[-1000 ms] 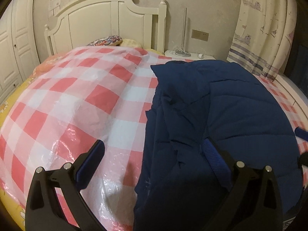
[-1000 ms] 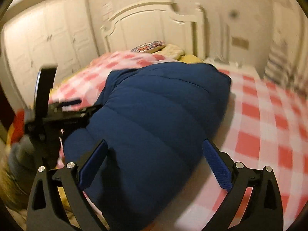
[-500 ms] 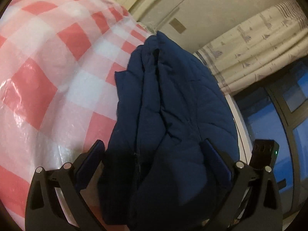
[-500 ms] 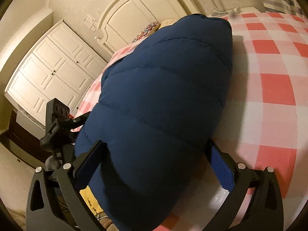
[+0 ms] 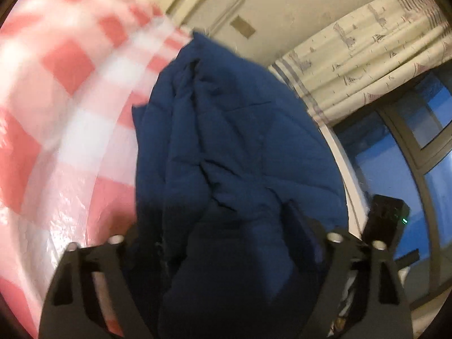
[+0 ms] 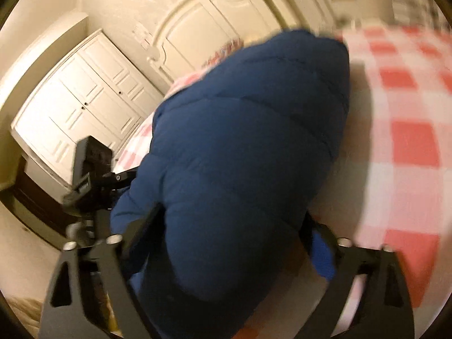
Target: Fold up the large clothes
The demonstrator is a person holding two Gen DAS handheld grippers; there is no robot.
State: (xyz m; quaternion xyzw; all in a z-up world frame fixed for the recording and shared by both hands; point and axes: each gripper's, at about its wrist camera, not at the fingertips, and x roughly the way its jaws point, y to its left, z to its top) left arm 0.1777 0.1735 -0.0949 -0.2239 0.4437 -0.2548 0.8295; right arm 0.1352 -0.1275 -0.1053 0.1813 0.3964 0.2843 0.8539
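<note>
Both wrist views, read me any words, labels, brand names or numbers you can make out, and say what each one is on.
None can be read.
Navy jacket: no label or logo shows.
Curtain: small printed figures, no letters to make out.
Checked bed cover: pattern only.
Wall plate: blank, blurred.

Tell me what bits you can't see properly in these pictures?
- Left wrist view: blue puffy jacket covers the left gripper fingertips, so the grip is unclear.
- Right wrist view: the jacket's bulk hides the right gripper left finger.
- Both views: checked cover blurred.
- Jacket's near end cut off below.
</note>
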